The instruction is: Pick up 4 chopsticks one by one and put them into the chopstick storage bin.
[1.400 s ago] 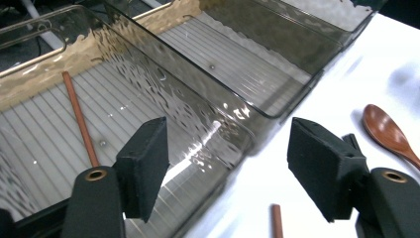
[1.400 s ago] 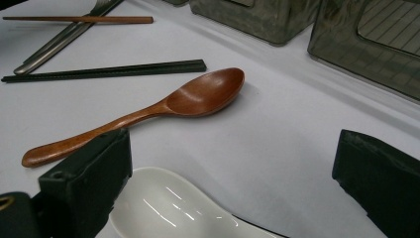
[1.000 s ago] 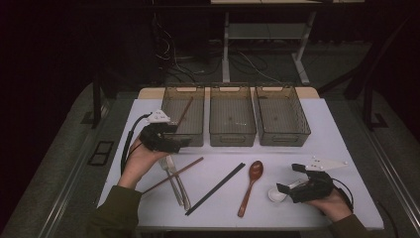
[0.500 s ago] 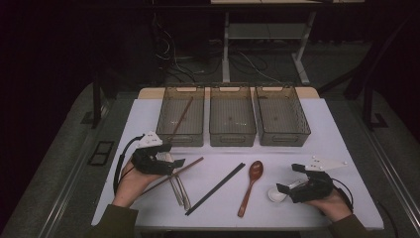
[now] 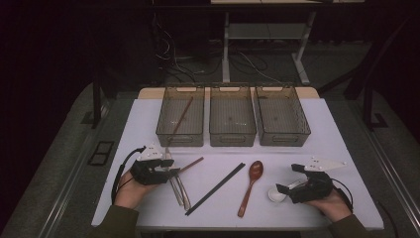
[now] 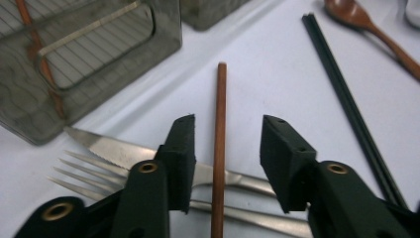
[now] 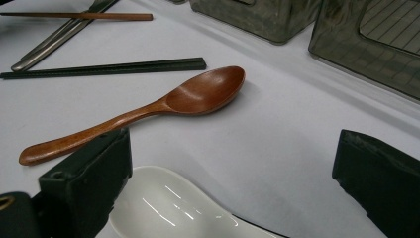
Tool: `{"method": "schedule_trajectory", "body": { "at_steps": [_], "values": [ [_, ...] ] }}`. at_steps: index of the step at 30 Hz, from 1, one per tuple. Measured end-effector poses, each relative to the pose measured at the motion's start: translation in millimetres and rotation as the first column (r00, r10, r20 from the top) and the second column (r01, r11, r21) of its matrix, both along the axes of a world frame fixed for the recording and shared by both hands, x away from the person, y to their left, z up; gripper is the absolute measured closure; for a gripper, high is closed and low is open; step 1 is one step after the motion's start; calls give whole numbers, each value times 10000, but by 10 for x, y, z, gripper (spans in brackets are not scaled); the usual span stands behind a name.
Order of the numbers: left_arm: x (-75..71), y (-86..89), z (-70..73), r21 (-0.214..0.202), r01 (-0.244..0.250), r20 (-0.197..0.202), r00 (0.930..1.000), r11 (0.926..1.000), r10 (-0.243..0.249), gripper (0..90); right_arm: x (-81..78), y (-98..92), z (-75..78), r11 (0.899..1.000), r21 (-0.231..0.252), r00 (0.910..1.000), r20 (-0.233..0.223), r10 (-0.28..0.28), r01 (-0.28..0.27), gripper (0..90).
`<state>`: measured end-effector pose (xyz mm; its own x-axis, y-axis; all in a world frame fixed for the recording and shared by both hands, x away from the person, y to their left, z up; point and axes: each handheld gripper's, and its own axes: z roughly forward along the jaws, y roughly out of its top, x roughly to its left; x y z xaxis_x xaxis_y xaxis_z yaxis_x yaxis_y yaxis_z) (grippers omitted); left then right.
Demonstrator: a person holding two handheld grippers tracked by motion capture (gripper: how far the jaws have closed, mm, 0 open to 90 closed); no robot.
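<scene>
A brown chopstick (image 6: 218,129) lies on the white table, resting across a knife (image 6: 114,150) and a fork (image 6: 89,173). My left gripper (image 6: 227,124) straddles it low over the table; its jaws have just been closing, and a gap still shows on each side of the stick. In the high view this gripper (image 5: 171,171) sits at the chopstick's (image 5: 192,164) near-left end. A second brown chopstick (image 5: 181,118) leans inside the left bin (image 5: 180,141). My right gripper (image 7: 232,144) stands open, wide around a white ceramic spoon (image 7: 163,203) on the table at the right (image 5: 275,194).
A pair of black chopsticks (image 5: 216,188) and a wooden spoon (image 5: 250,184) lie in the middle of the table. The middle bin (image 5: 233,142) and right bin (image 5: 283,141) stand in a row at the back. Cables and table legs are beyond the far edge.
My left gripper came down and toward the near edge, from beside the left bin to the brown chopstick on the table, and its jaws narrowed around it. The right gripper stayed still.
</scene>
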<state>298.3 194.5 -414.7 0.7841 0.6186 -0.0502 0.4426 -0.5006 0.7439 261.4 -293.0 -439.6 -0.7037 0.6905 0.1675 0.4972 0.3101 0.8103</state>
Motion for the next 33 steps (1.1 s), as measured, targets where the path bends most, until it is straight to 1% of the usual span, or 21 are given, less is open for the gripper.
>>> {"method": "schedule_trajectory", "body": {
  "at_steps": [7, 9, 12, 16, 19, 21, 25, 33],
  "values": [
    [29, 33, -58, 193, 122, -428, 9990, 9997, -113, 687, -2, -2, 2, 10000, -12, 10000, 6, -14, 14, 18],
    [38, 43, -85, 200, 146, -530, 9985, 9997, -135, 705, -2, -2, 2, 10000, -20, 10000, -2, -12, 12, 18],
    [50, 55, -115, 347, 120, -657, 9978, 9993, -97, 725, -3, -2, 1, 10000, -17, 10000, 1, -10, 10, 18],
    [65, 71, -149, 406, 180, -818, 9965, 9990, -146, 744, -3, -3, 1, 10000, -18, 10000, 11, -9, 9, 18],
    [75, 78, -163, 455, 214, -821, 9965, 9987, -176, 748, -3, -3, 1, 10000, -21, 10000, -8, -18, 18, 18],
    [76, 72, -167, 394, 210, -858, 9962, 9990, -175, 748, -2, -2, 1, 10000, -28, 10000, -14, -22, 22, 18],
    [81, 59, -181, 584, 288, -918, 9955, 9979, -233, 755, -3, -2, 0, 10000, -34, 10000, -15, -25, 25, 18],
    [83, 43, -204, 647, 267, -1026, 9945, 9975, -200, 768, -4, -3, 0, 10000, -31, 10000, -18, -38, 38, 18]
  ]
}}
